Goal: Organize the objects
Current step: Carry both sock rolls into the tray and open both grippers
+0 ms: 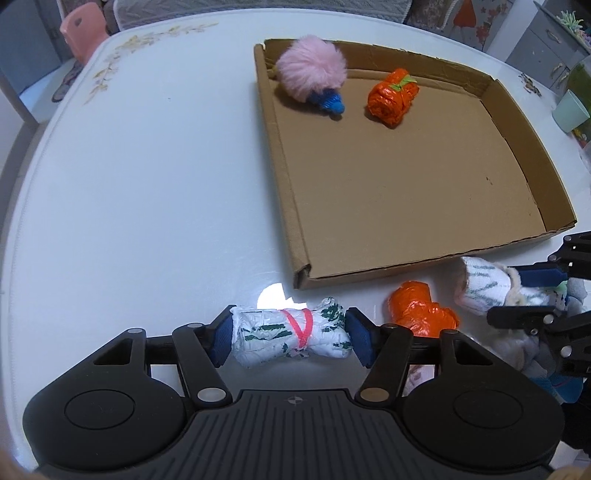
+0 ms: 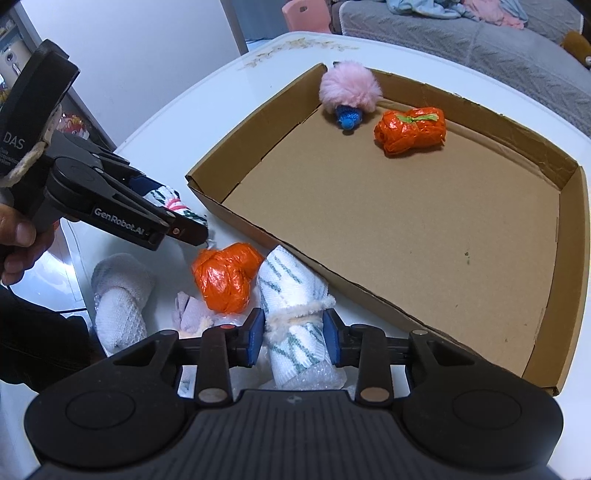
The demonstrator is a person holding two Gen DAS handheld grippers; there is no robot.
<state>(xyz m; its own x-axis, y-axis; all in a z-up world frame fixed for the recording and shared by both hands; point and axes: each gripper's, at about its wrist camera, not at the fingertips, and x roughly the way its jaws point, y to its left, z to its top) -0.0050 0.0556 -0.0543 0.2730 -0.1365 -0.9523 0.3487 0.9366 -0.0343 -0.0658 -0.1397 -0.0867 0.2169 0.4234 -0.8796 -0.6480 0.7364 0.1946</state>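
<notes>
My left gripper [image 1: 290,332] is shut on a white plastic bundle [image 1: 269,339] with green print and a pink band, its pads pressing on both ends just above the white table. In the right wrist view the left gripper [image 2: 177,218] shows with that bundle [image 2: 166,201] in it. My right gripper [image 2: 293,332] is shut on a rolled white towel [image 2: 284,280] with green stripes, beside the cardboard tray [image 2: 258,229]. An orange bundle [image 2: 225,277] lies between the two grippers. Inside the tray [image 1: 280,166] sit a pink pom-pom [image 1: 310,70] and another orange bundle [image 1: 393,98].
A grey rolled cloth [image 2: 118,295], a lilac cloth [image 2: 190,314] and bubble wrap [image 2: 306,380] lie near the table's front edge. A green cup [image 1: 570,110] stands right of the tray. A pink chair [image 1: 83,29] is behind the table. A person's hand [image 2: 18,236] holds the left gripper.
</notes>
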